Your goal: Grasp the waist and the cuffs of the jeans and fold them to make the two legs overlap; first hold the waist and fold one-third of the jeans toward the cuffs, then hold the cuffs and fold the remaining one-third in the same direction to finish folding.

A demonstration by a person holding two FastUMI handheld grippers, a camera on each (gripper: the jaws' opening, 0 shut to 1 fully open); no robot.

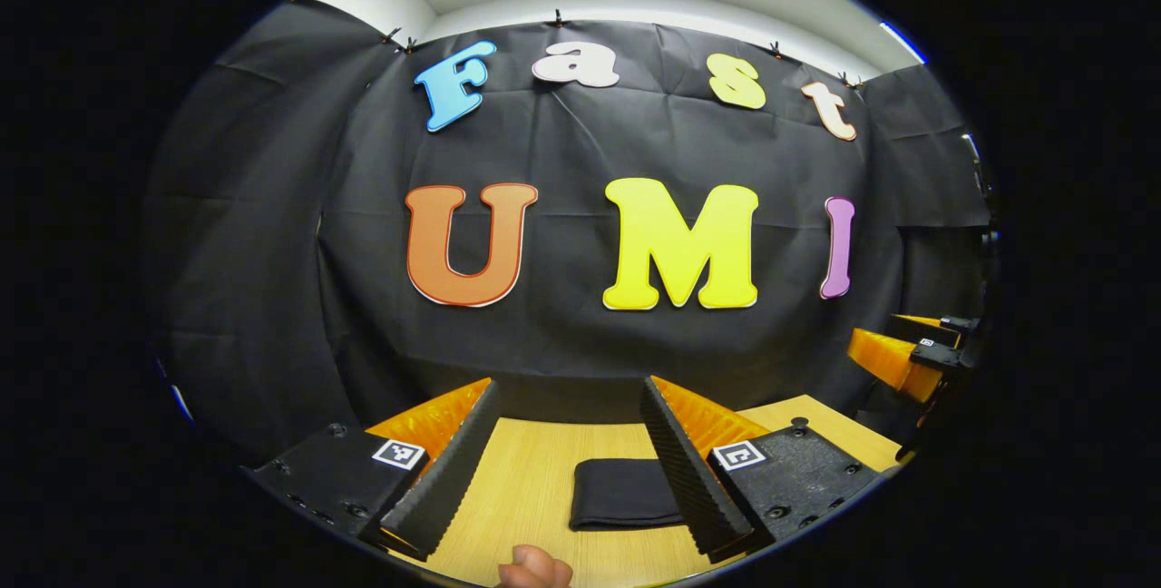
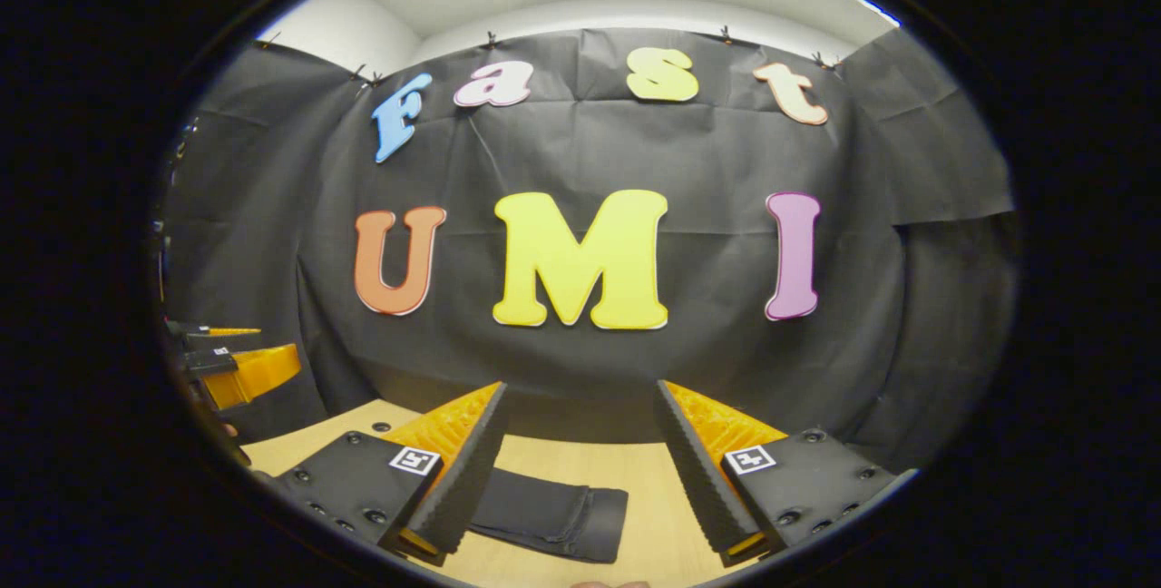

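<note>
The dark jeans [image 1: 624,494] lie folded into a small flat bundle on the wooden table [image 1: 526,488]. In the left gripper view they sit low between the fingers, close to the right one. My left gripper [image 1: 570,393] hangs above the table, open, with nothing in it. In the right gripper view the folded jeans [image 2: 553,511] lie at the lower left, partly behind the left finger. My right gripper [image 2: 580,396] is open and holds nothing. Each gripper shows at the edge of the other's view: the right gripper [image 1: 912,354] far right, the left gripper [image 2: 227,361] far left.
The black cloth wall [image 1: 580,334] stands close behind the table's far edge. A fingertip [image 1: 533,568] shows at the bottom of the left gripper view. Bare tabletop [image 2: 653,497] lies to the right of the jeans.
</note>
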